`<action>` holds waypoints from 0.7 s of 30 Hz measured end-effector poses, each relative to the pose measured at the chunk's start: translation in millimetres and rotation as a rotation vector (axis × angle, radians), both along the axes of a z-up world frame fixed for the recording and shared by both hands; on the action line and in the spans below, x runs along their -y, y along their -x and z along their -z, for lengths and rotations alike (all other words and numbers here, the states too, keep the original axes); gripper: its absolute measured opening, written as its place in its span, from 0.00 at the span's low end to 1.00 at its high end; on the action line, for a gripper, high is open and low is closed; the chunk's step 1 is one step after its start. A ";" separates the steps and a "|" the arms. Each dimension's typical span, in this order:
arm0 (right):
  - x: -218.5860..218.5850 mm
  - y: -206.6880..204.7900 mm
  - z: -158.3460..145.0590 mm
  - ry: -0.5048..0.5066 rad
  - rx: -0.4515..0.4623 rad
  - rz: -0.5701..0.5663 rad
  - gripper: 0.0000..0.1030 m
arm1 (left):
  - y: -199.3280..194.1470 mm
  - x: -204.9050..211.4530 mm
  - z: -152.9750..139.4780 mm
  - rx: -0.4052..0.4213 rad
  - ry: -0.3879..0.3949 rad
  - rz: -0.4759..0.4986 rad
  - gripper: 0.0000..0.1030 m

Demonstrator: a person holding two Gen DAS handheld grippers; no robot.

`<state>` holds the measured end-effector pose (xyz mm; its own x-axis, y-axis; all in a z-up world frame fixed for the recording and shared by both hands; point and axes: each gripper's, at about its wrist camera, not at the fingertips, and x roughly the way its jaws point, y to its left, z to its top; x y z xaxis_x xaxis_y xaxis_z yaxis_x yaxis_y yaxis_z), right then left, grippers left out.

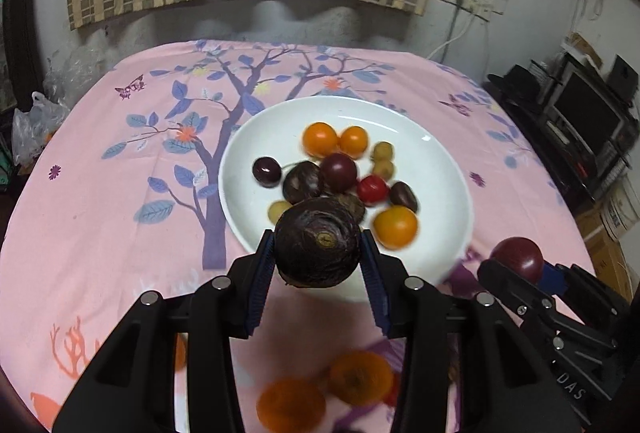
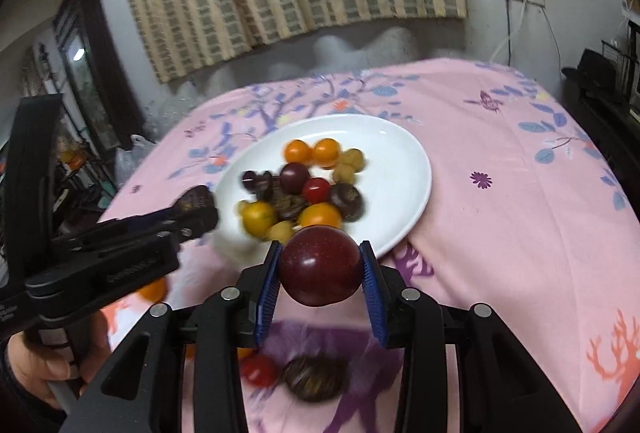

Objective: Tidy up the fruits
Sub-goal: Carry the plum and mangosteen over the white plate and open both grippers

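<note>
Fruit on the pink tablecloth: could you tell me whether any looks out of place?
Yes: a red tomato and a dark brown fruit lie on the cloth beneath the right gripper, outside the white plate.

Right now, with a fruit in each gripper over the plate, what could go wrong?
The white plate is crowded near its front, so the dark wrinkled fruit in the left gripper could knock pieces off the rim. The smooth red plum, pinched by the right gripper, may slip. Both grippers converge and could collide.
</note>
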<state>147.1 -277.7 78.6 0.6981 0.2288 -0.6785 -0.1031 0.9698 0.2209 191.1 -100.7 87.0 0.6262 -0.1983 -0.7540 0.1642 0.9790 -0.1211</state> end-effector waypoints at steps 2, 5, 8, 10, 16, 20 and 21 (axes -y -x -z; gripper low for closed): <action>-0.5 -16.7 9.3 0.018 -0.022 0.009 0.38 | -19.1 -1.6 8.8 -0.019 -0.010 -0.025 0.40; -0.2 -31.8 19.3 0.013 -0.035 0.018 0.48 | -34.1 -5.8 20.7 -0.050 -0.001 -0.054 0.52; 1.2 -30.5 19.7 0.008 -0.021 0.027 0.54 | -27.4 -11.0 19.8 -0.026 0.009 -0.073 0.65; 2.0 -22.0 19.0 0.005 -0.015 0.020 0.54 | -19.5 -13.6 17.6 -0.018 0.013 -0.063 0.66; 7.7 10.4 21.4 -0.006 -0.044 0.005 0.56 | 16.8 -23.2 10.2 -0.004 0.012 -0.060 0.69; 8.3 36.6 22.0 -0.001 -0.060 0.000 0.56 | 52.7 -31.3 8.9 0.014 0.000 -0.065 0.74; 7.2 43.1 22.5 0.010 -0.065 -0.001 0.56 | 59.7 -33.3 9.9 0.016 -0.001 -0.068 0.75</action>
<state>104.0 -285.0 56.1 0.6524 0.2224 -0.7245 -0.0895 0.9719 0.2178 131.3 -67.4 77.2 0.6497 -0.1542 -0.7444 0.0996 0.9880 -0.1177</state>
